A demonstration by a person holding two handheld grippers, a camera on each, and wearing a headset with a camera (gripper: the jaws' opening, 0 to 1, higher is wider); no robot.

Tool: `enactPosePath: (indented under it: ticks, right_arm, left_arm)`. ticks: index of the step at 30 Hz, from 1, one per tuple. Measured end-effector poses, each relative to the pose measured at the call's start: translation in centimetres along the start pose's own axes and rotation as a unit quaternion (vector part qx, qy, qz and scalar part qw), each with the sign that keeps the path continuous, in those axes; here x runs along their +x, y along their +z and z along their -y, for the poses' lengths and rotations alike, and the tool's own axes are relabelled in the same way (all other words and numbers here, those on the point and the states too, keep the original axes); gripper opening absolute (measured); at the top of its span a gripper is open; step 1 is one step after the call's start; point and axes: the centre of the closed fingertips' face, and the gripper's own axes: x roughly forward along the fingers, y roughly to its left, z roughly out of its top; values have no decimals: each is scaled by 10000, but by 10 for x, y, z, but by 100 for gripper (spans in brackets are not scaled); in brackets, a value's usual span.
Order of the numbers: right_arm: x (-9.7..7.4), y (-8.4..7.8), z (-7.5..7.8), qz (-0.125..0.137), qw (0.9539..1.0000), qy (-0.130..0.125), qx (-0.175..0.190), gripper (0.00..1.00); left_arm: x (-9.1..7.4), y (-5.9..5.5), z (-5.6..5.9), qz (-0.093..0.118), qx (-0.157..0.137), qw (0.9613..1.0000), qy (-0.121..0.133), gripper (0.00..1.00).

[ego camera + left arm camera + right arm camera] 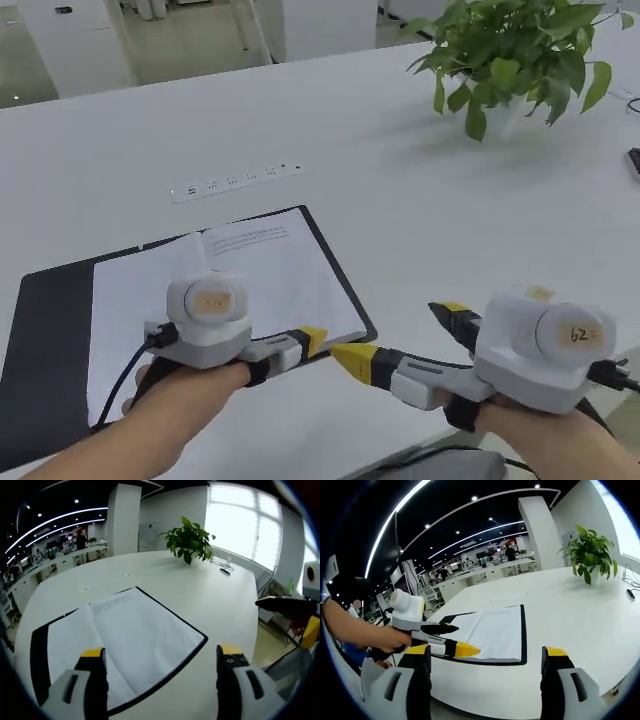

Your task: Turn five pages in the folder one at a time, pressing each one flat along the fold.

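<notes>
We find the folder (45, 340) open, near left on the tabletop (450, 200). Left gripper (161, 652) and right gripper (400, 333) both gape wide, empty. We advise pinching only the top right page (275, 270) by its corner, then pressing along the fold (203, 250)

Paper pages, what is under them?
A black folder lies open under the pages; its edges stick out around them. The folder's middle, and anything lower in the stack, is covered.

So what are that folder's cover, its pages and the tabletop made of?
Folder cover: black and matte, probably plastic or faux leather; no glare. Pages: white paper, faint print at the top. Tabletop: smooth white, likely laminate; soft sheen.
</notes>
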Motion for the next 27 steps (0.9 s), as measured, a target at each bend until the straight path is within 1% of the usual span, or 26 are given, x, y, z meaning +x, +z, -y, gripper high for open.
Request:
enactPosePath:
  ticks: [4,6,8,12,14,19,22,23,25,27]
  right_arm:
    - [-3,3,3,83,9999,-45,65,90]
    - [-3,4,5,134,9998,-70,134,89]
    - [-3,4,6,169,9997,-86,154,88]
    - [-2,6,5,258,9993,-102,269,88]
    - [-1,6,5,269,9992,-93,277,87]
    - [2,2,8,228,9991,-110,346,86]
    - [3,2,10,251,9987,-125,428,85]
    - [3,3,10,268,9985,-121,452,85]
    - [4,3,11,281,9983,-134,484,85]
    - [4,3,12,290,9982,-144,509,85]
  left_arm:
    - [14,-2,5,-38,10,10000,-29,89]
    - [21,-3,5,-73,80,9999,-27,87]
    - [29,-4,5,-83,91,9999,-10,86]
    - [43,-3,2,-60,59,9999,106,85]
    - [49,-4,1,-95,-37,9999,126,83]
    - [60,-5,-2,-106,-55,9997,232,75]
    - [67,-7,-4,-116,-105,9995,287,70]
    - [68,-8,-3,-110,-128,9994,290,68]
    - [70,-7,0,-57,-177,9994,286,69]
    - [73,-8,4,-52,-184,9994,274,69]
